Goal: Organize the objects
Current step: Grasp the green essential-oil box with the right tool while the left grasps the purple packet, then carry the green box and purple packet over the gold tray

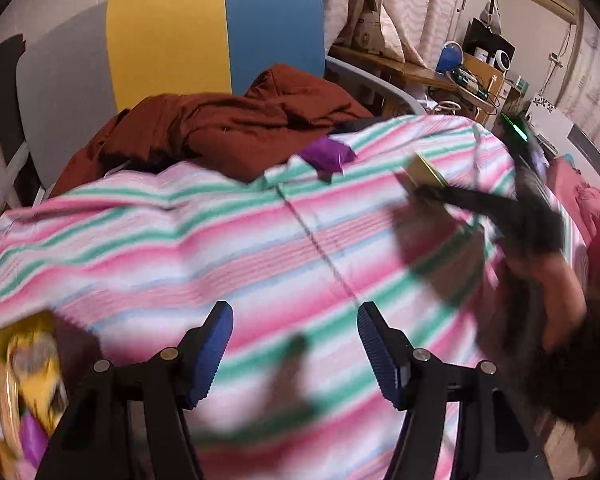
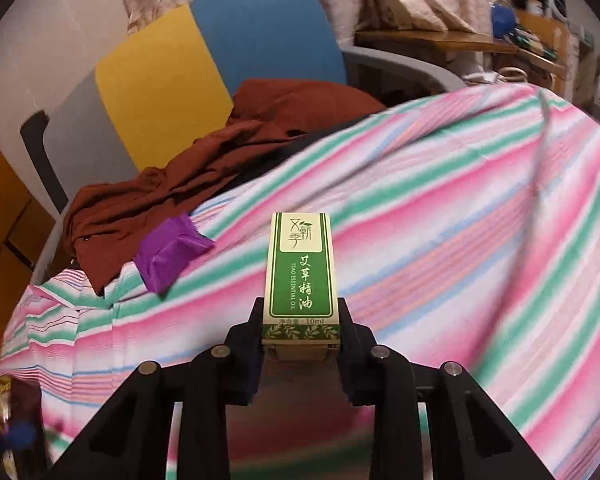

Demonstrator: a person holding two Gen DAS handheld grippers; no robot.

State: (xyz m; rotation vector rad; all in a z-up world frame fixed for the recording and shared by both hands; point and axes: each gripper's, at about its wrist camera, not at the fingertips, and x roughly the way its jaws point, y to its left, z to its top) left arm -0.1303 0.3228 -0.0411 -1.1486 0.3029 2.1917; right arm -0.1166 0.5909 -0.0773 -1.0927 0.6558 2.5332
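We note a smooth printed cardboard box (image 2: 300,276), a matt striped woven cloth (image 2: 440,220), ribbed blue rubber pads (image 1: 216,354), crinkled glossy purple wrapper (image 2: 172,254)

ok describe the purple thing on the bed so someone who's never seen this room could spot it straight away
Find the bed under the pink, green and white striped sheet, then the rumpled brown garment heaped at its far side before the yellow and blue chair. The purple packet lies on the sheet just at that garment's edge. It is the only solid purple thing there, small, crinkled and glossy, with no stripes.

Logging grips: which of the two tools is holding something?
The right tool: its fingers clamp the green essential-oil box. The left tool stands open, empty, over the striped cloth.
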